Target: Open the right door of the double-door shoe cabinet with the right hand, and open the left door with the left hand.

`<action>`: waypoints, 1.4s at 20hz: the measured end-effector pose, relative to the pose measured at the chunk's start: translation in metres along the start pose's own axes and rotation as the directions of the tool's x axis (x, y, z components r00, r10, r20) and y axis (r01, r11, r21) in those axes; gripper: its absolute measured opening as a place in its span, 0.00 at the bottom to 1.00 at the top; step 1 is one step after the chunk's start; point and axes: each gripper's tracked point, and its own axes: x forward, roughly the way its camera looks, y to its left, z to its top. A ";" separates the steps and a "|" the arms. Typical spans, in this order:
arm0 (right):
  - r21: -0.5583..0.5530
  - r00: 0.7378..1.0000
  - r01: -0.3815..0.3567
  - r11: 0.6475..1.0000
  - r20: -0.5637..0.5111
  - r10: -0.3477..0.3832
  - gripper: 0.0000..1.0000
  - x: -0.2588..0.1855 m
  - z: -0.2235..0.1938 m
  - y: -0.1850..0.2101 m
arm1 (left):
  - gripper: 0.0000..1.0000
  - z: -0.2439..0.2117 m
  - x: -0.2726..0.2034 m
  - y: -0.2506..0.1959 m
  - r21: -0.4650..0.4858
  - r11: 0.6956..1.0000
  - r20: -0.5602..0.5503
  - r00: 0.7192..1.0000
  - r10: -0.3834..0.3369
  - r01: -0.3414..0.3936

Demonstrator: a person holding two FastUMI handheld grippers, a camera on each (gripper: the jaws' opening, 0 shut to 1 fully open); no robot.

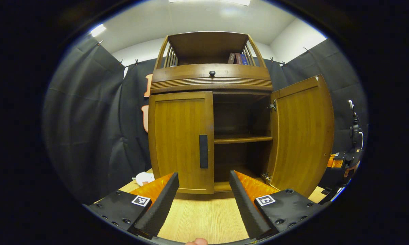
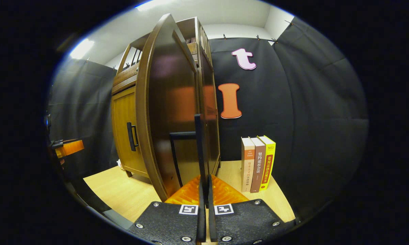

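With the right door (image 1: 301, 136) swung wide and the right gripper (image 2: 204, 194) clenched on its handle (image 2: 198, 149), the left gripper (image 1: 204, 190), fingers spread, faces the closed left door's (image 1: 180, 139) upright handle (image 1: 203, 151) straight ahead.

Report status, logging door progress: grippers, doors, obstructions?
Right gripper shut on right door handle, door open. Left gripper open, facing closed left door.

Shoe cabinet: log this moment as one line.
right door open, right gripper shut on its handle | left door closed | left gripper open, facing it
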 end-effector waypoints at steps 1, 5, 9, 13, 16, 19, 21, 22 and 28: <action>-0.004 1.000 0.004 1.000 -0.001 -0.004 0.05 0.002 0.000 -0.003 | 0.96 -0.001 0.000 0.000 -0.003 1.000 -0.001 1.000 0.002 -0.002; 0.023 0.999 0.043 0.999 0.003 -0.044 0.21 0.001 0.001 -0.006 | 0.94 0.001 0.000 0.006 0.004 1.000 0.005 1.000 0.011 -0.011; 0.013 0.998 0.065 0.998 0.014 -0.066 0.43 0.001 0.002 -0.011 | 0.94 0.002 0.004 0.014 0.000 1.000 0.012 1.000 0.027 -0.027; -0.023 0.998 0.055 0.998 0.044 -0.054 0.53 -0.005 0.007 -0.019 | 0.94 -0.003 0.009 0.021 0.001 0.999 0.007 0.999 0.039 -0.039; -0.016 0.995 0.097 0.995 0.002 -0.097 0.72 -0.015 -0.001 -0.022 | 0.94 -0.007 0.021 0.021 -0.010 0.999 -0.006 1.000 0.030 -0.031; -0.018 0.990 0.140 0.990 0.007 -0.140 0.80 -0.025 0.003 -0.025 | 0.94 -0.003 0.040 0.017 -0.022 1.000 0.000 1.000 0.013 -0.013; -0.005 0.988 0.153 0.988 0.023 -0.153 0.82 -0.024 0.006 -0.021 | 0.94 0.004 0.058 0.019 -0.012 1.000 0.011 1.000 0.007 -0.007; -0.006 0.986 0.166 0.986 0.023 -0.166 0.83 -0.024 0.007 -0.022 | 0.94 0.006 0.069 0.018 -0.006 1.000 0.017 1.000 0.001 -0.001; -0.001 0.981 0.170 0.985 0.098 -0.169 0.92 -0.020 0.023 -0.018 | 0.94 0.016 0.154 0.001 0.013 0.997 0.043 0.996 -0.078 0.077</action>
